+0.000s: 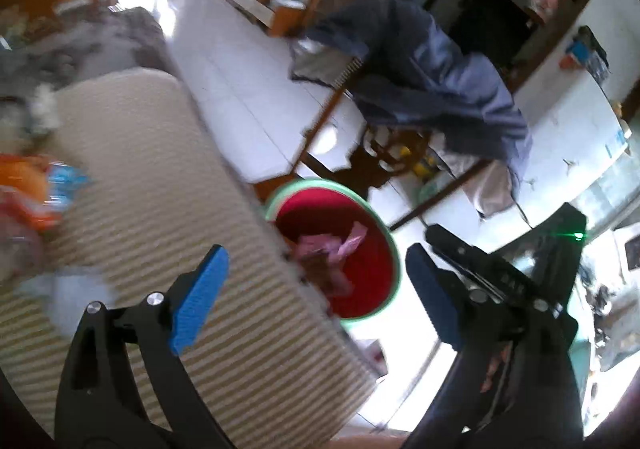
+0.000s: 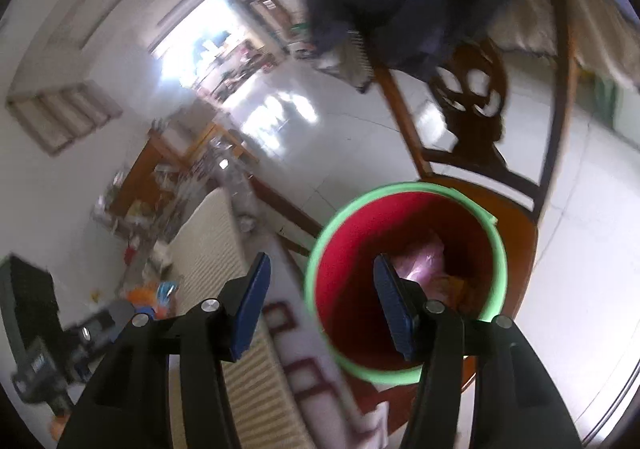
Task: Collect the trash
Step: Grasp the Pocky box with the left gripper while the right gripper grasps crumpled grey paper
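Note:
A red bucket (image 1: 374,265) with a green rim stands on a wooden chair seat beside the table; in the right wrist view the bucket (image 2: 400,191) lies just below my fingers. Pink crumpled wrappers (image 1: 332,249) lie in it, and the same pink wrappers (image 2: 420,257) show past my right finger. My left gripper (image 1: 316,289) is open with nothing between its blue pads, spanning the table edge and the bucket. My right gripper (image 2: 322,289) is open and empty above the bucket's near rim. An orange and blue snack wrapper (image 1: 36,189) and a white tissue (image 1: 76,297) lie on the table.
The table wears a beige ribbed cloth (image 1: 160,169). A dark blue garment (image 1: 420,61) hangs over the carved wooden chair back (image 2: 472,121). White tiled floor (image 2: 280,109) stretches behind. Shelves and clutter line the far walls.

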`<state>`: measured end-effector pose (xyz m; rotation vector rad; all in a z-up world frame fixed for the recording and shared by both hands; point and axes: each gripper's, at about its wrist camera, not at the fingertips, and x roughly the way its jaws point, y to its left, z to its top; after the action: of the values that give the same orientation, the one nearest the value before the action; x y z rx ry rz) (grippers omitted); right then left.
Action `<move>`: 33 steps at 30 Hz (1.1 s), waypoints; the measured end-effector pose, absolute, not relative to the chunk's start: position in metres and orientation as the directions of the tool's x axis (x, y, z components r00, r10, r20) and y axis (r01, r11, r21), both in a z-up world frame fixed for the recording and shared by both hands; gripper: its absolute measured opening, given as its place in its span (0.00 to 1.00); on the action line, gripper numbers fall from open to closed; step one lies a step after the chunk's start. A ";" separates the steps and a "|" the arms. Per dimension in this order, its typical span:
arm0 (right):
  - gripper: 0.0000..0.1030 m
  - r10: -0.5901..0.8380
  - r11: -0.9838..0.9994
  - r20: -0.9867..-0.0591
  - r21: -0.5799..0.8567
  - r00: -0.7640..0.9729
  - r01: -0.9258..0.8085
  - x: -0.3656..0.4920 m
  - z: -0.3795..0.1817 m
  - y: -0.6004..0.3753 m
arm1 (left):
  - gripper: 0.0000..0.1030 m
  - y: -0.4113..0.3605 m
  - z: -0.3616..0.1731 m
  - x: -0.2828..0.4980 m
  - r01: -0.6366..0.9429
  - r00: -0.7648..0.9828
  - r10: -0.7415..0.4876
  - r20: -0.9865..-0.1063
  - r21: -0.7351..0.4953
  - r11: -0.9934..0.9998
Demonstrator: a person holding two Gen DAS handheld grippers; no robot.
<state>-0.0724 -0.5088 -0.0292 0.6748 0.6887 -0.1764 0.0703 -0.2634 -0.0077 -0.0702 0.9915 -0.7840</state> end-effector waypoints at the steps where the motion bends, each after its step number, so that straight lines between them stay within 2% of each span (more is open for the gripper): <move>1: 0.52 0.083 0.798 -0.634 0.504 0.769 0.330 -0.068 -0.021 -0.493 | 0.86 -0.252 -0.002 0.069 0.552 0.329 -0.606 -0.724 -0.373 0.745; 3: 0.55 0.129 0.827 -0.630 0.494 0.766 0.268 -0.059 -0.008 -0.464 | 0.87 -0.215 0.011 0.065 0.517 0.410 -0.561 -0.720 -0.323 0.793; 7: 0.67 0.226 0.874 -0.627 0.468 0.745 0.128 -0.032 0.014 -0.397 | 0.89 -0.130 0.031 0.053 0.377 0.581 -0.449 -0.679 -0.264 0.888; 10: 0.68 0.295 0.887 -0.664 0.458 0.687 0.063 -0.004 0.016 -0.346 | 0.89 -0.070 0.026 0.043 0.219 0.691 -0.325 -0.646 -0.241 0.946; 12: 0.68 0.357 0.876 -0.686 0.481 0.634 0.026 0.019 0.008 -0.311 | 0.89 -0.039 0.016 0.051 0.107 0.681 -0.274 -0.679 -0.278 0.955; 14: 0.69 0.366 0.883 -0.711 0.470 0.600 0.019 0.039 -0.003 -0.284 | 0.89 -0.021 0.012 0.057 0.059 0.684 -0.267 -0.679 -0.313 0.948; 16: 0.69 0.344 0.901 -0.743 0.433 0.575 0.020 0.056 -0.015 -0.266 | 0.89 -0.016 0.010 0.059 0.038 0.691 -0.234 -0.684 -0.289 0.957; 22: 0.69 0.253 0.946 -0.844 0.318 0.473 0.060 0.083 -0.065 -0.255 | 0.89 -0.010 0.005 0.063 0.040 0.673 -0.269 -0.689 -0.328 0.944; 27: 0.69 0.295 0.934 -0.874 0.348 0.386 0.074 0.095 -0.091 -0.255 | 0.89 -0.001 -0.003 0.066 0.017 0.642 -0.297 -0.706 -0.374 0.927; 29: 0.64 0.322 0.927 -0.869 0.369 0.375 0.058 0.096 -0.092 -0.254 | 0.89 0.003 -0.005 0.067 0.001 0.639 -0.302 -0.707 -0.392 0.920; 30: 0.52 0.324 0.929 -0.870 0.367 0.371 0.048 0.095 -0.092 -0.253 | 0.89 0.005 -0.005 0.067 -0.008 0.640 -0.304 -0.706 -0.402 0.916; 33: 0.45 0.353 0.921 -0.857 0.390 0.375 0.023 0.089 -0.089 -0.253 | 0.89 0.014 -0.010 0.069 -0.049 0.640 -0.307 -0.704 -0.436 0.899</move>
<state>0.0891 -0.2528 -0.0894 0.3655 1.1747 0.2176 0.0688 0.0145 -0.0099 -0.4432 0.8705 -0.1527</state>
